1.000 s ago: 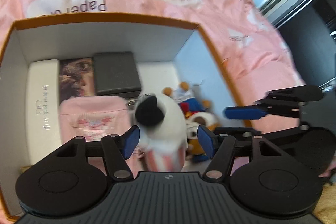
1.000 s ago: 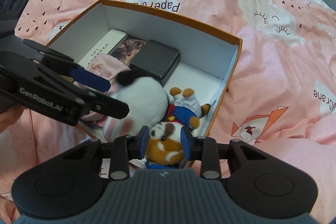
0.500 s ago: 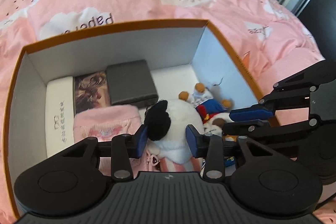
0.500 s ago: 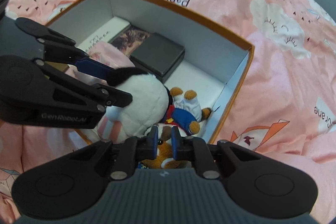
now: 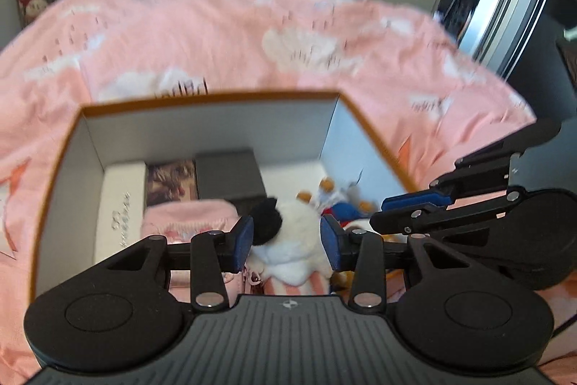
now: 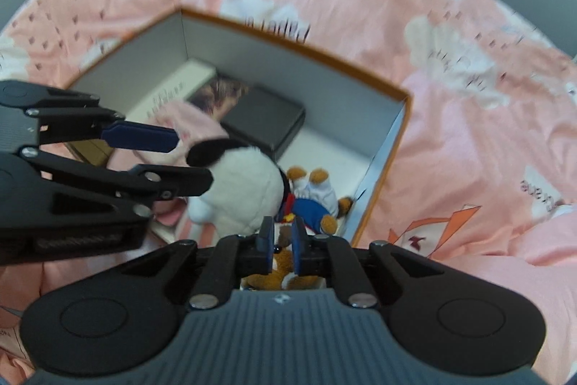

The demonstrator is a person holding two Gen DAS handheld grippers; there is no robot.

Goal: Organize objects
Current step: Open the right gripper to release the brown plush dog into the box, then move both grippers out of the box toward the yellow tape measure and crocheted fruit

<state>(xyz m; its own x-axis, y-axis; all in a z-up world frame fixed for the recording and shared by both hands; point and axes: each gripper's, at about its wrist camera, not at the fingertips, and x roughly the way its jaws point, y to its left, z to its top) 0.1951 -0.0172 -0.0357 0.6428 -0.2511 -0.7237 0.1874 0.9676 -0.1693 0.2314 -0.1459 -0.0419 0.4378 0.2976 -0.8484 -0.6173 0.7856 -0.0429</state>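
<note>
Pink cotton bedding printed with white clouds (image 5: 223, 35) covers the bed, and on it sits an open cardboard box with an orange rim and white inner walls (image 5: 202, 132). Along the box's far side lie a long white case with small lettering (image 5: 120, 204), a dark patterned card (image 5: 171, 181) and a flat charcoal-grey box (image 5: 229, 174), side by side. A soft pink pouch (image 5: 187, 217) lies nearer, touching the white case.

Toward the box's near right corner are two soft toys. The left gripper (image 5: 286, 239) has its blue pads set at a middling width on either side of a white plush toy with a round black ear (image 5: 288, 233); the pads press against the fur, so the toy is gripped. In the right wrist view that same white plush (image 6: 245, 190) sits just left of a brown plush bear in a blue and red outfit (image 6: 310, 204), the two touching. The right gripper (image 6: 281, 240) has its pads drawn almost together, pinching the bear's brown head between them, with the bear's legs pointing away toward the box's right wall. The left gripper's black arms (image 6: 108, 161) reach in from the left.
</note>
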